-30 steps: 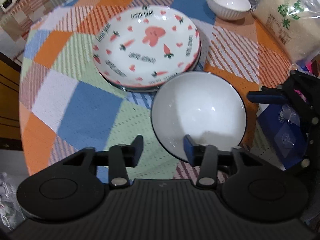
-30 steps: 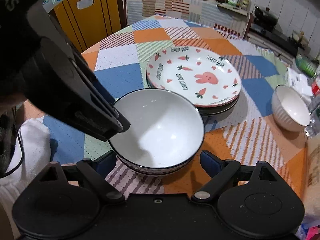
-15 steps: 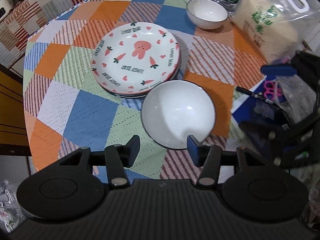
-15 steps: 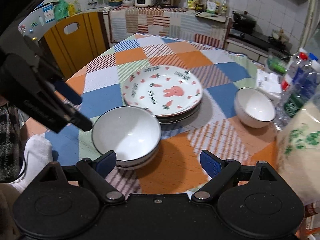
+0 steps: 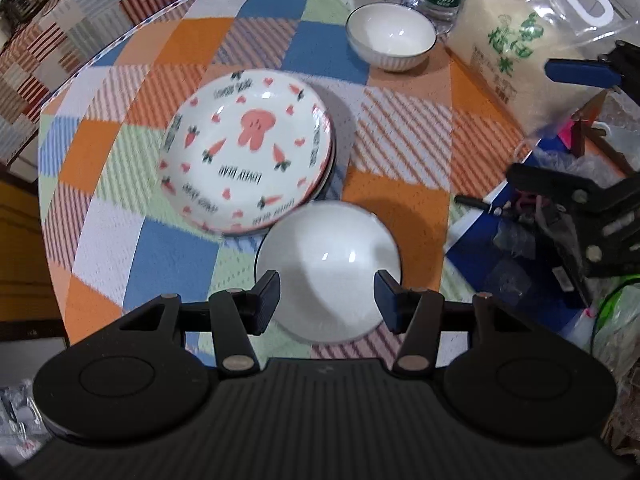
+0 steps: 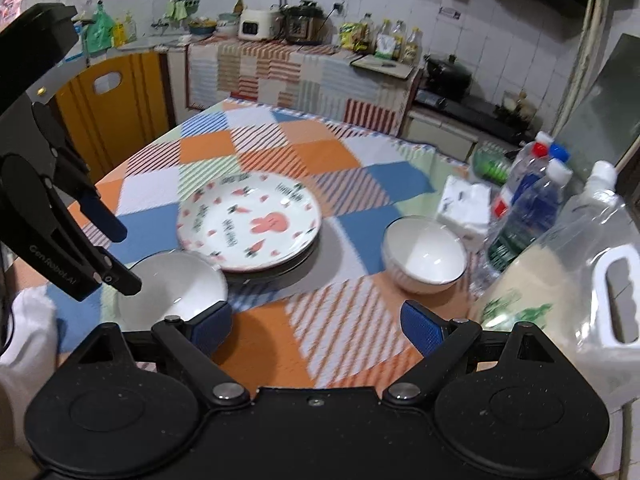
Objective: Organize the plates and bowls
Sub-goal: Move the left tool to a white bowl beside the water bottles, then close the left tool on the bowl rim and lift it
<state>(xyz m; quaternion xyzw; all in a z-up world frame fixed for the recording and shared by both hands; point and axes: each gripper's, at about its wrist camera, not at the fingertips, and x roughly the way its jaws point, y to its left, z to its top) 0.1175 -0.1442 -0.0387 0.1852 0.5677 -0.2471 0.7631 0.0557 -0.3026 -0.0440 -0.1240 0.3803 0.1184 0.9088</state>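
Left tool (image 5: 326, 294): released, jaws apart and holding nothing, hanging above the near rim of the large white bowl.
Right tool (image 6: 316, 326): released, jaws spread wide and empty, above the orange patch at the near edge of the surface.
Large white bowl (image 5: 328, 266): upright on the checked cloth, close to the near edge; in the right wrist view it appears to be nested on another bowl, though blur makes this uncertain.
Rabbit plate (image 5: 246, 150): topmost of a small stack of plates, mid-surface, its near rim just beside the large white bowl.
Small white bowl (image 6: 424, 256): upright, alone, on the far right side, well apart from the stack.
Surface (image 6: 320, 152): round, covered in a patchwork cloth.
Rice bag (image 5: 516, 52): standing right of the small white bowl.
Water bottles (image 6: 524, 212): upright between the small white bowl and the rice bag.
Tissue pack (image 6: 464, 208): behind the small white bowl.
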